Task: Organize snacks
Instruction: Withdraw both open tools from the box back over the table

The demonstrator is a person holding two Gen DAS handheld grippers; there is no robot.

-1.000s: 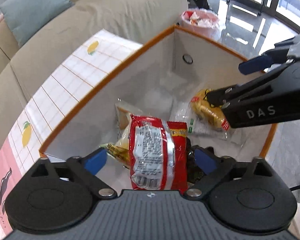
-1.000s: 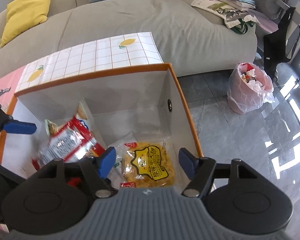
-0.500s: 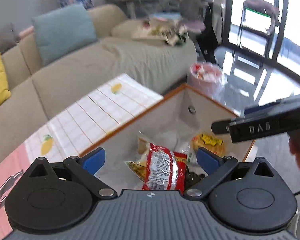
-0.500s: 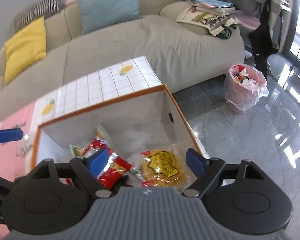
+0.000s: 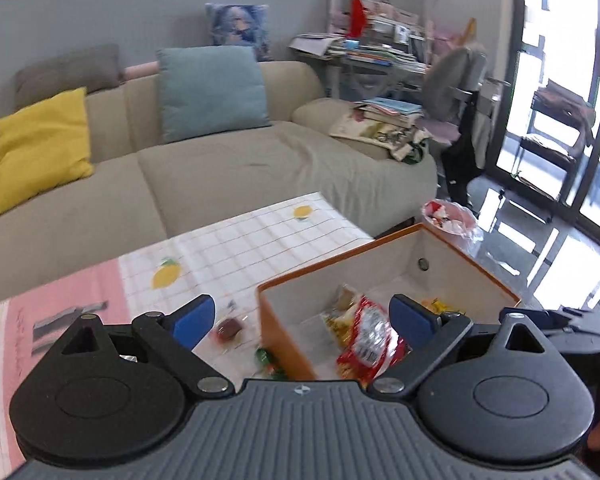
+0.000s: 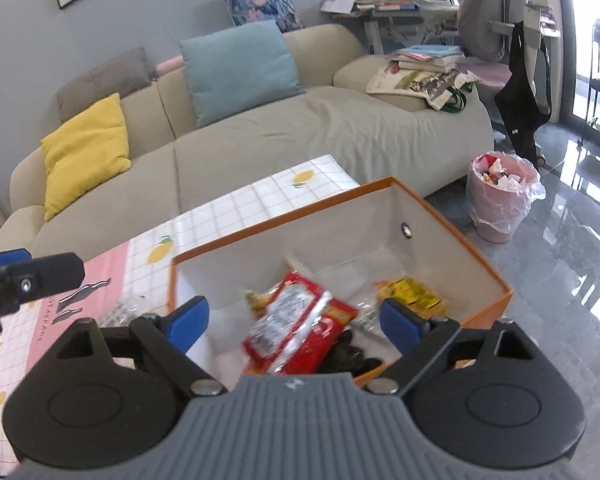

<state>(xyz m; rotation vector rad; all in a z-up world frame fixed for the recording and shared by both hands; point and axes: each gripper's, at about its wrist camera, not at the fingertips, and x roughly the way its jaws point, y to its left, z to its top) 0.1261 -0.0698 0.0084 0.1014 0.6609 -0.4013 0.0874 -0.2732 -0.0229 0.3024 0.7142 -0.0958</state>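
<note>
Both hand-held grippers, left hand-held gripper (image 5: 302, 318) and right hand-held gripper (image 6: 294, 318), hang released and empty; loose candies (image 5: 228, 328) at lower centre outside the box (image 5: 284, 344) risk being missed.

A yellow cushion (image 6: 85, 151) and a teal cushion (image 6: 240, 70) are leaning on the beige sofa (image 6: 284, 140). A pink-lined waste bin (image 6: 502, 196) is standing on the glossy floor, magazines (image 6: 424, 68) piling on the sofa's end.

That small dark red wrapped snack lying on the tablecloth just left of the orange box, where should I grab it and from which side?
Judging from the left wrist view, take the dark red snack across its middle, coming straight down from above. It seems to lie flat on the tablecloth, clear of the box wall, so a top approach looks open. It is blurred, so its exact shape is unclear.
</note>
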